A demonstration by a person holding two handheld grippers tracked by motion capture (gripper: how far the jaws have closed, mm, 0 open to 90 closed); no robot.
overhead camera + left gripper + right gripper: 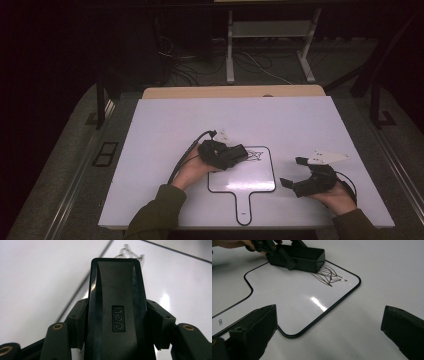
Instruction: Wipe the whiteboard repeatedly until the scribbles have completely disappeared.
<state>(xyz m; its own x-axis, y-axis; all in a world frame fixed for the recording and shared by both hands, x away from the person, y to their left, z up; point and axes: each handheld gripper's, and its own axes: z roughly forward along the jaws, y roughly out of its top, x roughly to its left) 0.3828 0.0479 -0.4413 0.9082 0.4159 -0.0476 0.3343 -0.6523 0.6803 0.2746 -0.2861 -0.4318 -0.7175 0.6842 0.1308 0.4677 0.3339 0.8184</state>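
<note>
A small paddle-shaped whiteboard [250, 177] with a black rim and a handle lies on the white table, the handle toward the person. Dark scribbles [256, 155] mark its far corner. My left gripper [234, 155] is shut on a black eraser [239, 151], which rests on the board just left of the scribbles. In the left gripper view the eraser [117, 302] sits between the jaws, with the scribbles [127, 251] beyond its tip. My right gripper [292, 171] hovers open and holds nothing, right of the board. The right gripper view shows the eraser [307, 256], scribbles [328, 275] and board [294, 300].
The white tabletop [175, 120] extends wide around the board, with a wooden strip [230, 92] at its far edge. Beyond it stand metal desk legs [230, 50] and loose cables [185, 65] on a dark floor. The table's front edge is near the person's sleeves.
</note>
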